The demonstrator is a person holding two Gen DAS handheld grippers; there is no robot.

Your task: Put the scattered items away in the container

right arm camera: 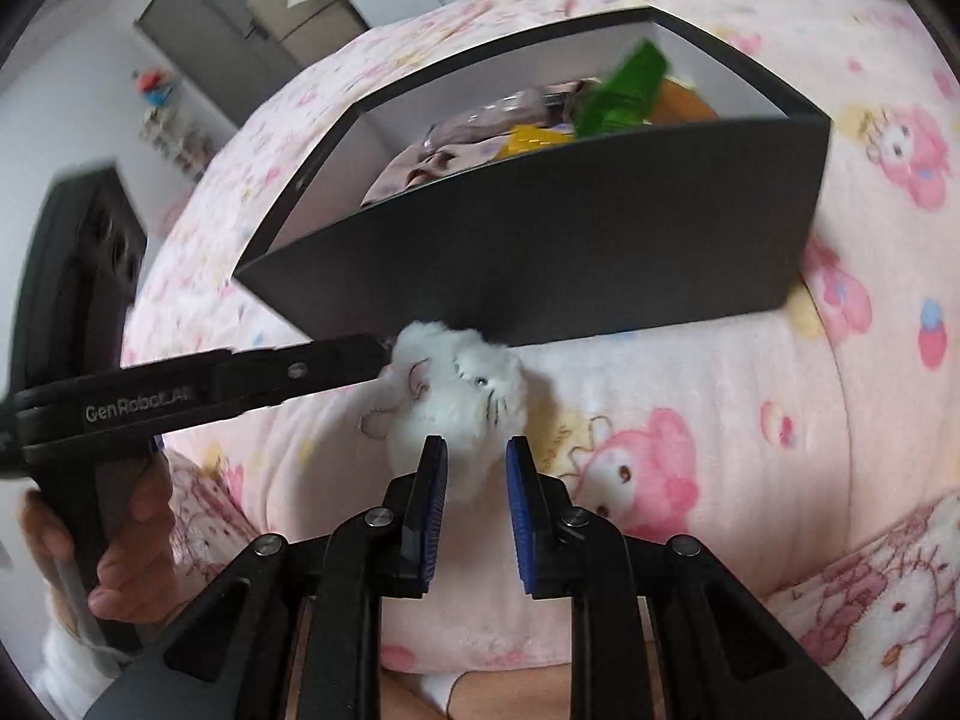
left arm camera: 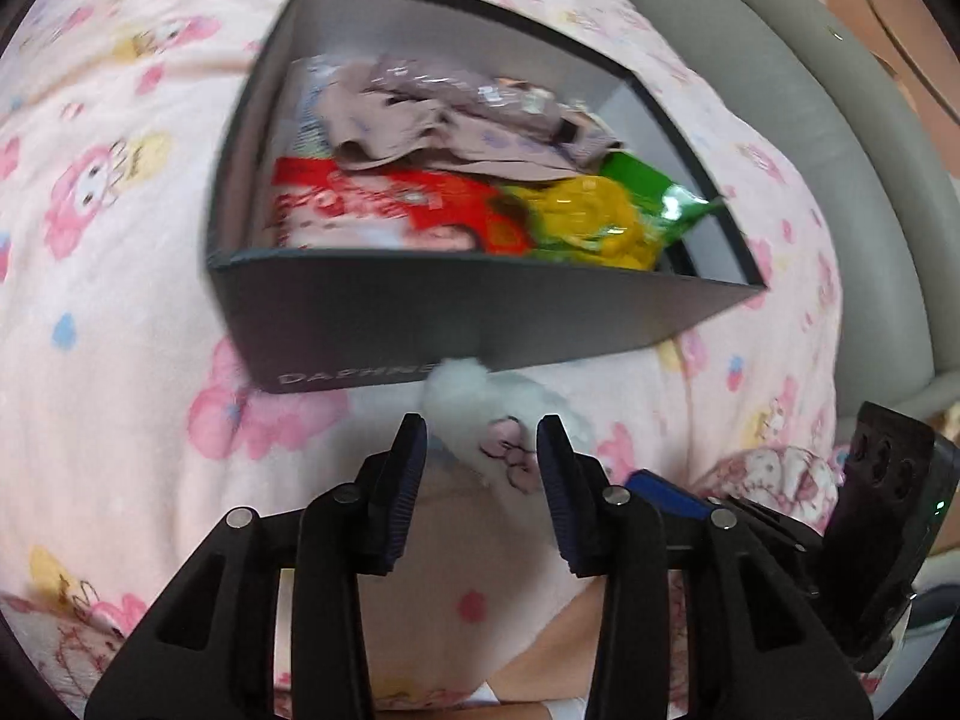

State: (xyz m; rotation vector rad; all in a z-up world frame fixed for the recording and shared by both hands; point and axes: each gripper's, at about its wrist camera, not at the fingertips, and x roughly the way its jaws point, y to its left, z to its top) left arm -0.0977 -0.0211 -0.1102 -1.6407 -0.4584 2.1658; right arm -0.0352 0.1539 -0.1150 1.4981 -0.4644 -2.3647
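Note:
A small white plush toy (right arm camera: 462, 396) lies on the pink blanket, right against the near wall of a dark grey box (right arm camera: 540, 240). My right gripper (right arm camera: 477, 450) has its blue pads pressed on the toy's lower fur. My left gripper (right arm camera: 384, 354) comes in side-on from the left, and its tip touches the toy's side. In the left wrist view the toy (left arm camera: 474, 402) sits just past the tips of the left gripper (left arm camera: 483, 438), whose jaws stand apart with nothing pinched. The box (left arm camera: 480, 312) holds a red packet (left arm camera: 372, 204), a yellow-green packet (left arm camera: 600, 216) and mauve clothing (left arm camera: 432, 120).
A pink cartoon-print blanket (left arm camera: 120, 300) covers the bed under everything. A grey padded bed frame (left arm camera: 870, 180) curves along the right. A hand (right arm camera: 138, 540) grips the left tool's handle. Grey cabinets (right arm camera: 240, 18) stand in the room behind.

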